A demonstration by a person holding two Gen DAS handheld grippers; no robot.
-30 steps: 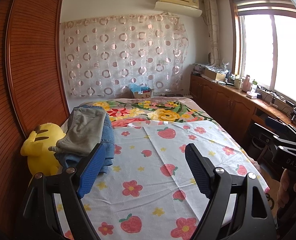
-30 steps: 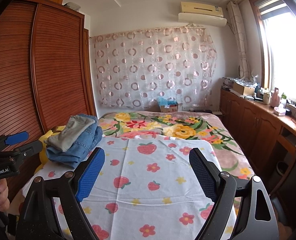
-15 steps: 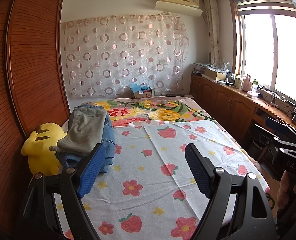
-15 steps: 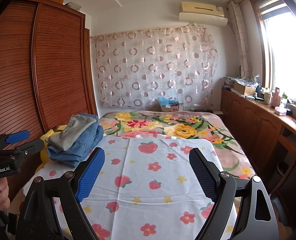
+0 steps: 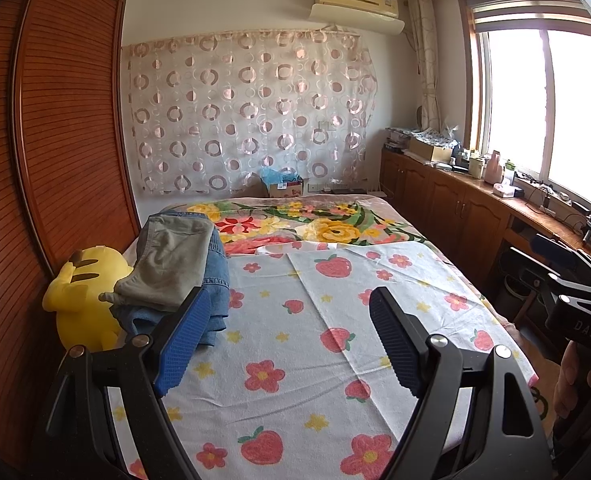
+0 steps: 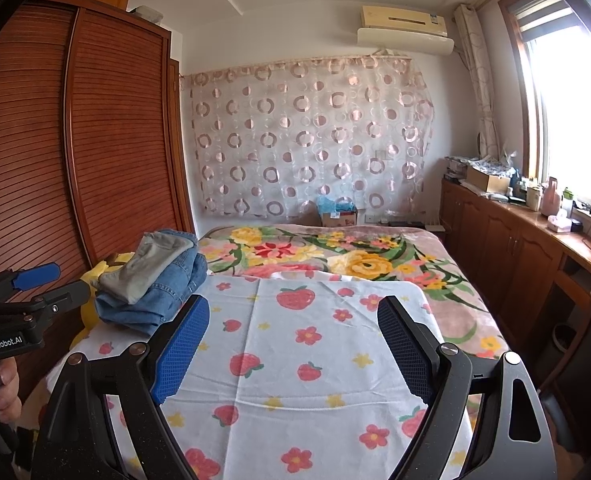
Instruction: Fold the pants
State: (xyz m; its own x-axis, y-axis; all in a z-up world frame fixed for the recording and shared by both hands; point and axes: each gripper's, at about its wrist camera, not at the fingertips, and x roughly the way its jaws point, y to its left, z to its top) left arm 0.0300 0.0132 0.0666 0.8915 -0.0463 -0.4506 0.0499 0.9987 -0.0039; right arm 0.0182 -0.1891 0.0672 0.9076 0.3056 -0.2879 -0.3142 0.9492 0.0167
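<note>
A slatted, reddish-brown wooden wardrobe [image 6: 75, 152] fills the left wall, its louvred doors ribbed with fine horizontal lines. Beside it stands the bed [image 5: 379, 220], covered at the far end by a plush blanket [image 6: 375, 252] with large yellow and red flowers, and at the near end by a thin, smooth white sheet [image 5: 295, 344] printed with strawberries, pink blossoms and small yellow stars, creased along faint fold lines. On the far wall hangs a sheer curtain [image 5: 247, 116] patterned with rings and discs.

The pants lie at the left edge of the sheet, near the wardrobe, as a soft heap: blue denim jeans [image 6: 175, 280] underneath, coarse and seamed, with grey-green pants [image 5: 171, 260] folded flat on top. A bright yellow plush toy [image 5: 83, 292] sits just beside the pile, against the wardrobe.

The left gripper [image 5: 285, 340] hangs over the sheet with its jaws spread wide, blue textured pads bare, nothing between them and touching nothing. The right gripper [image 6: 293, 344] likewise gapes wide over the sheet, empty and clear of the cloth.
</note>
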